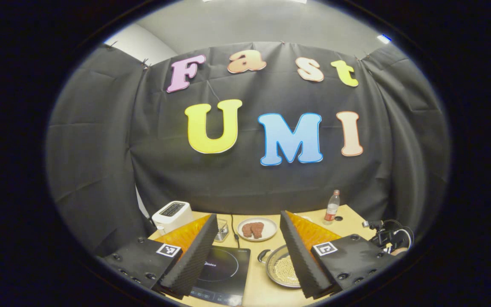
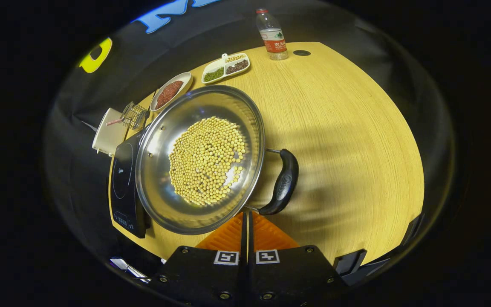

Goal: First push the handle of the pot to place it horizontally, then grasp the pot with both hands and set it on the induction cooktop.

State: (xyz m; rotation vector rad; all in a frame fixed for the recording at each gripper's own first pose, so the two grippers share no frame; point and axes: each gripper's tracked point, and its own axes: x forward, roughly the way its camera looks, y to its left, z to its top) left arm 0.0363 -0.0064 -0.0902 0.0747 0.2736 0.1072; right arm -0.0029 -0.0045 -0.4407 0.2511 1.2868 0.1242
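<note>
Standing on the wooden table (image 2: 348, 140), the pot (image 2: 198, 157) holds a heap of pale beans (image 2: 207, 166) and lies just beside the induction cooktop (image 2: 124, 187), its rim seeming to overlap the cooktop's near edge. The pot's black handle (image 2: 284, 181) points toward the right gripper (image 2: 246, 213), whose jaws are closed together with nothing between them, their tips just short of the handle's lower end. The left gripper (image 1: 247, 238) is raised above the table, jaws spread wide, holding nothing; the cooktop and pot appear between its fingers. Behind the pot stand a plate of reddish food (image 2: 171, 90), a divided dish of grains (image 2: 226, 68), a small wire basket (image 2: 134, 115), a white toaster (image 1: 172, 215) and a plastic bottle (image 2: 272, 36).
</note>
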